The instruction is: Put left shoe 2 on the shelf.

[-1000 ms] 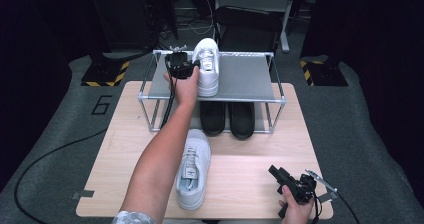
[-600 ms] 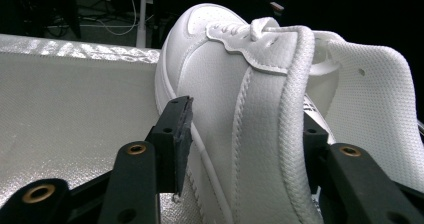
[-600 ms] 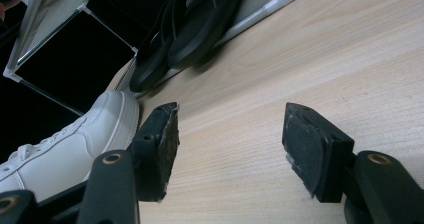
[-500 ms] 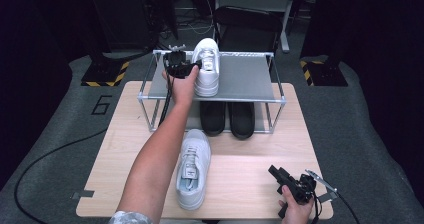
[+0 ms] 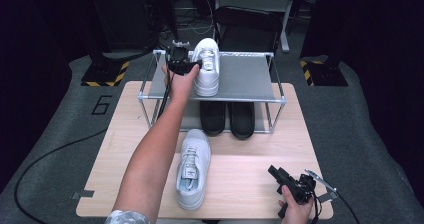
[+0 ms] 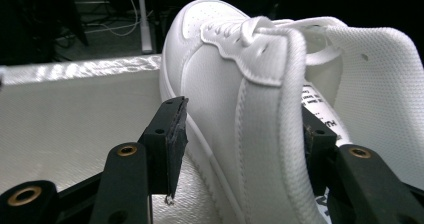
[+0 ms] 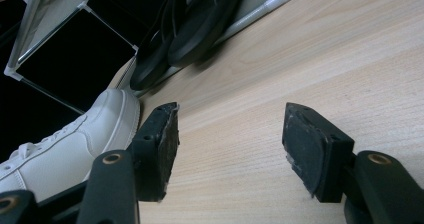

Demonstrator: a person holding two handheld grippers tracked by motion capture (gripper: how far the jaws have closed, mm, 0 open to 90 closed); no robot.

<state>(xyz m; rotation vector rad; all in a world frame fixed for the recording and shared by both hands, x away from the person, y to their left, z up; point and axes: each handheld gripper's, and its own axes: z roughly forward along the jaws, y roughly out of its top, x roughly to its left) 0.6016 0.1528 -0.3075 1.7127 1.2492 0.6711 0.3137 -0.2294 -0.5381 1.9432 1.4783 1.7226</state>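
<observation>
Standing on the shoe rack's top shelf (image 5: 245, 76), the white sneaker (image 5: 207, 66) has its collar between the left gripper's (image 5: 192, 63) just-opening, released jaws, while the right gripper (image 5: 283, 178) rests open near the table's front edge (image 5: 250, 211).

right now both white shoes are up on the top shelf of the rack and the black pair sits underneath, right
Not quite. One white shoe is on the rack's top shelf; the other white shoe lies on the wooden table in front. The black pair does sit underneath. The high view shows it.
</observation>
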